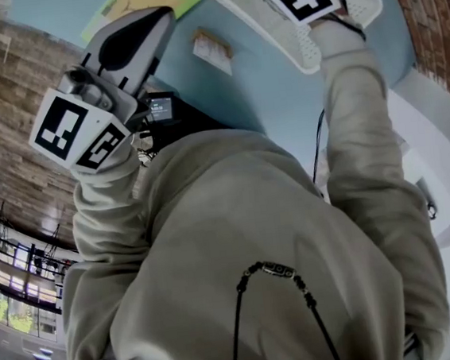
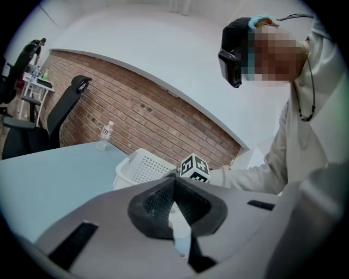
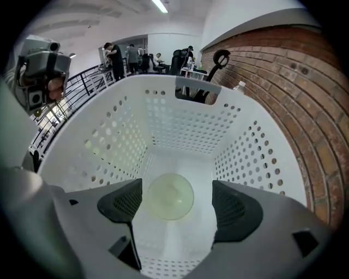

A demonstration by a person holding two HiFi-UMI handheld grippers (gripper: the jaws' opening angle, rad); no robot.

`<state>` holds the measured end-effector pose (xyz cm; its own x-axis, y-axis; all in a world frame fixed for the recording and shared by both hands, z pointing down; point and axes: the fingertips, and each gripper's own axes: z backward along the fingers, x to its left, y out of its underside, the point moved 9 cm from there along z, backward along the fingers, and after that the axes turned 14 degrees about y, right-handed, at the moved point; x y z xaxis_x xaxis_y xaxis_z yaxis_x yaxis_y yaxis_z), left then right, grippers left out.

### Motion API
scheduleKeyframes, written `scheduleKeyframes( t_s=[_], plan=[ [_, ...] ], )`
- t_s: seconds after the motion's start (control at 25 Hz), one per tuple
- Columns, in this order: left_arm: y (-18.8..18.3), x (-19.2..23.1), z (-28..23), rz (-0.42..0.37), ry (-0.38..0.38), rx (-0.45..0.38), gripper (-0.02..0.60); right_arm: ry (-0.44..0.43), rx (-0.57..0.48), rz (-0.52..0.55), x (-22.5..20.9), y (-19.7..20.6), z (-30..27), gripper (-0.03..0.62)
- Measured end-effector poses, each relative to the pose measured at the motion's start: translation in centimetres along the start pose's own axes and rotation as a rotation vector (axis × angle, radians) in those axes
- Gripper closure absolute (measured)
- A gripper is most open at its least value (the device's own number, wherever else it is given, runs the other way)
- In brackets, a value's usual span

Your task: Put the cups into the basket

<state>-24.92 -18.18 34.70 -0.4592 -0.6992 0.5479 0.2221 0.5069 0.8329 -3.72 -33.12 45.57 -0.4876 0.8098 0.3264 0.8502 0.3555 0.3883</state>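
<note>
My right gripper [image 3: 177, 206] released above the white basket [image 3: 185, 128], pale green cup [image 3: 170, 196] on its floor toward six o'clock, my left gripper [image 2: 175, 185] clenched empty

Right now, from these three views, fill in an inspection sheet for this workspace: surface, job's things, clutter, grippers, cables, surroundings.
Surface: light blue table top.
Job's things: white perforated plastic basket on the table; one pale green round cup on its floor; no other cup seen.
Clutter: clear plastic water bottle near the wall; yellow-green sheet; small paper slip.
Grippers: left gripper, fingers together, empty; right gripper, fingers apart over the cup, gripping nothing.
Cables: thin black cable beside the right sleeve.
Surroundings: red brick wall; black office chair; people standing far off.
</note>
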Motion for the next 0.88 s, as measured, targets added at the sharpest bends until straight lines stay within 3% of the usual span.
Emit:
scheduleKeyframes(
  t_s=[0.28,0.52,0.72,0.76,0.88],
  plan=[
    [-1.8,-4.1,-0.5,-0.067,0.034,0.005,0.583,0.038,-0.123,-0.122,-1.6,0.2,7.7,0.204],
    [-3.7,-8.8,-1.4,-0.146,0.084,0.017,0.583,0.052,-0.374,-0.366,-2.6,3.2,17.9,0.206],
    [-4.5,-12.9,-2.3,-0.180,0.172,0.079,0.583,0.025,-0.546,-0.490,-0.6,5.9,25.1,0.220],
    [-4.8,-13.5,-2.3,-0.192,0.185,0.080,0.583,0.032,-0.573,-0.523,-0.1,6.3,26.2,0.249],
    [-5.8,-15.5,-1.7,-0.206,0.220,0.053,0.583,0.045,-0.657,-0.657,1.4,7.8,29.6,0.470]
  ],
)
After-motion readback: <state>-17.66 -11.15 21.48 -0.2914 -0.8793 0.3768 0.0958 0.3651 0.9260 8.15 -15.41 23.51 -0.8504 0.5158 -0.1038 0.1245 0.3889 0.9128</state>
